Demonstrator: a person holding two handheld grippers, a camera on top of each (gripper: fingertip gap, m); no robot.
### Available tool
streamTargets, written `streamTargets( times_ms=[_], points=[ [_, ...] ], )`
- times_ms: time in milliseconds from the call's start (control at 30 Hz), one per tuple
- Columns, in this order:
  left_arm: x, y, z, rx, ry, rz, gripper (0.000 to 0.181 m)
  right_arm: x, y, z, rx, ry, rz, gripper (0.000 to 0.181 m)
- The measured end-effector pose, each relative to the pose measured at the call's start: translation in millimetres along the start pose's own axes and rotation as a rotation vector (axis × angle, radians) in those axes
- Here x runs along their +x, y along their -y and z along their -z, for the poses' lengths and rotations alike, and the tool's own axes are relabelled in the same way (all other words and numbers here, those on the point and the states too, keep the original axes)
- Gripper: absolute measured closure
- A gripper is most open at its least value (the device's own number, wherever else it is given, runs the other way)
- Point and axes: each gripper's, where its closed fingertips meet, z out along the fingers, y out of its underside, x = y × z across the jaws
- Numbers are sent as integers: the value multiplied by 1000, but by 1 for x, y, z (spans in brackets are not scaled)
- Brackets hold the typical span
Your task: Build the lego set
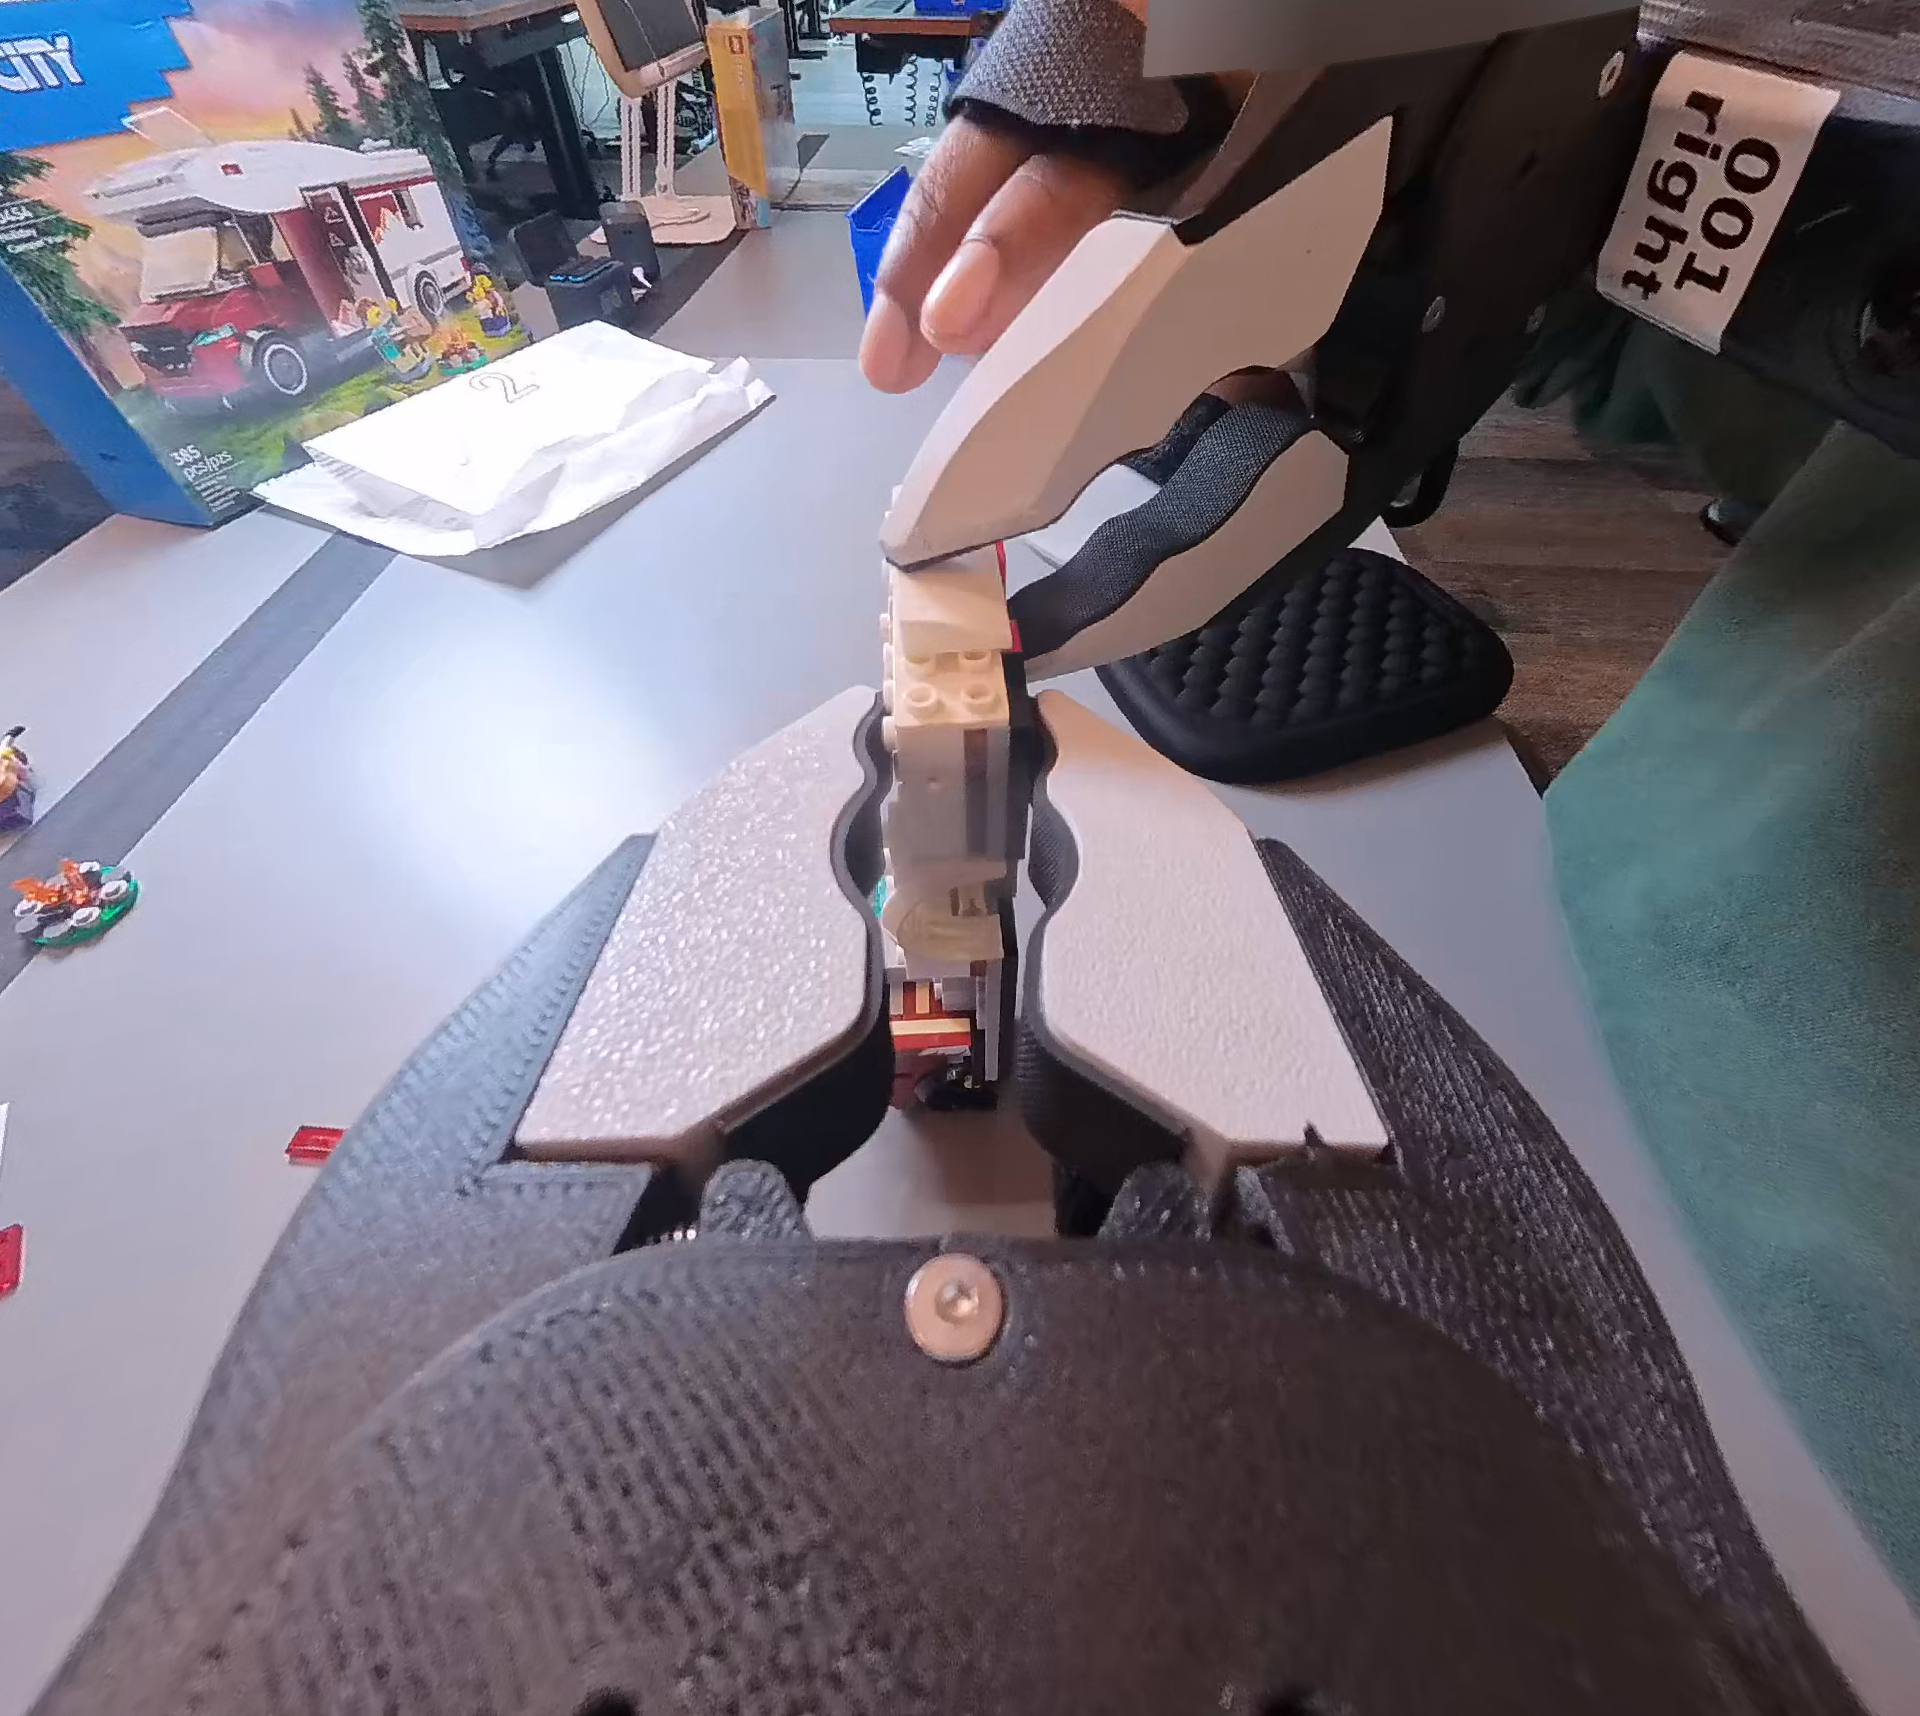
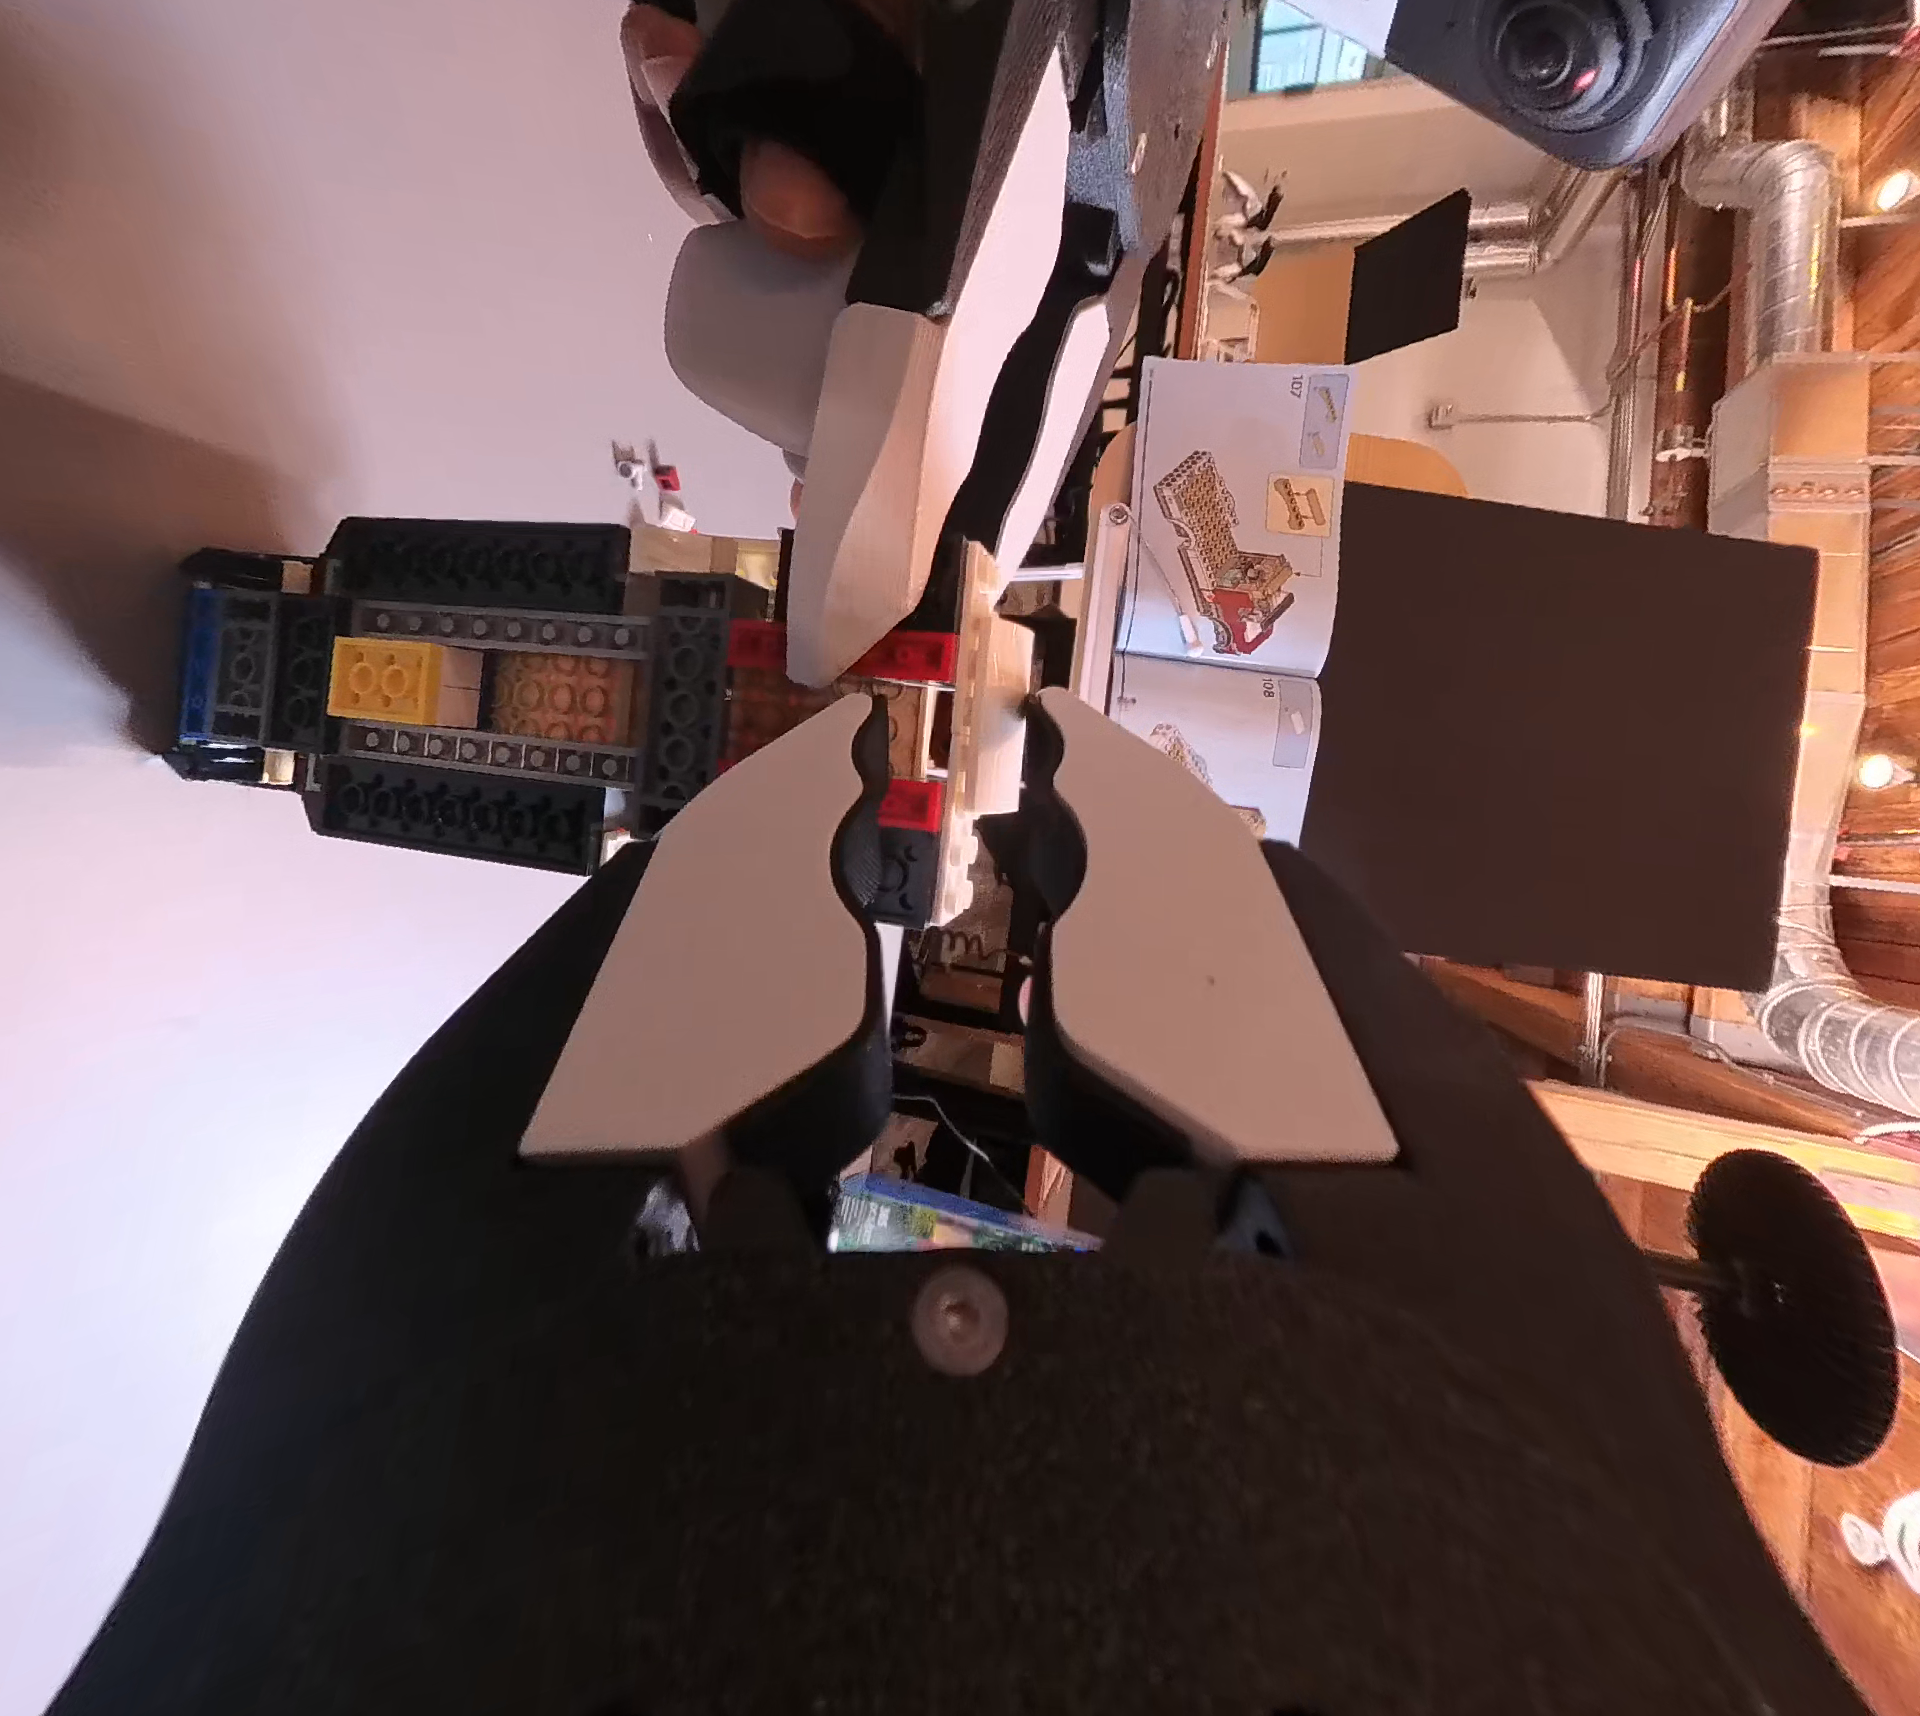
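Note:
A partly built camper model [image 1: 951, 793] in white, red and black is held above the grey table [image 1: 416, 783]. My left gripper [image 1: 951, 835] is shut on its sides. My right gripper [image 1: 961, 612] comes in from the upper right and is shut on the model's far white end. In the right wrist view the model's black underside with a yellow brick [image 2: 468, 690] faces the camera. There my right gripper [image 2: 951, 705] clamps the white and red end. The left gripper [image 2: 904, 627] grips just beyond it from above.
The blue set box [image 1: 208, 212] and a white paper bag [image 1: 520, 451] lie at the far left. A campfire piece [image 1: 73, 903] and small red parts [image 1: 312, 1141] lie on the left. A black padded rest [image 1: 1320, 658] is at the right edge. The open instruction booklet [image 2: 1226, 544] stands behind. My left and right fingertips are right by each other. Left tips and right tips are each some 35 centimetres from the campfire piece [image 1: 73, 903].

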Motion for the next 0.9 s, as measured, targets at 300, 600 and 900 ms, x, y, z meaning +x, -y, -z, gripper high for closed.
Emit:
streamTargets(
  times_ms=[300, 600, 900],
  points=[
    [1, 0, 0, -5, -1, -4, 157, 0, -2, 2, -2, 87, -132, 155],
    [1, 0, 0, -8, -7, 0, 158, 2, -2, 6, 42, 185, -273, 152],
    [4, -1, -1, -20, -51, -22, 158, 17, 2, 22, 140, 660, -953, 148]
  ],
)
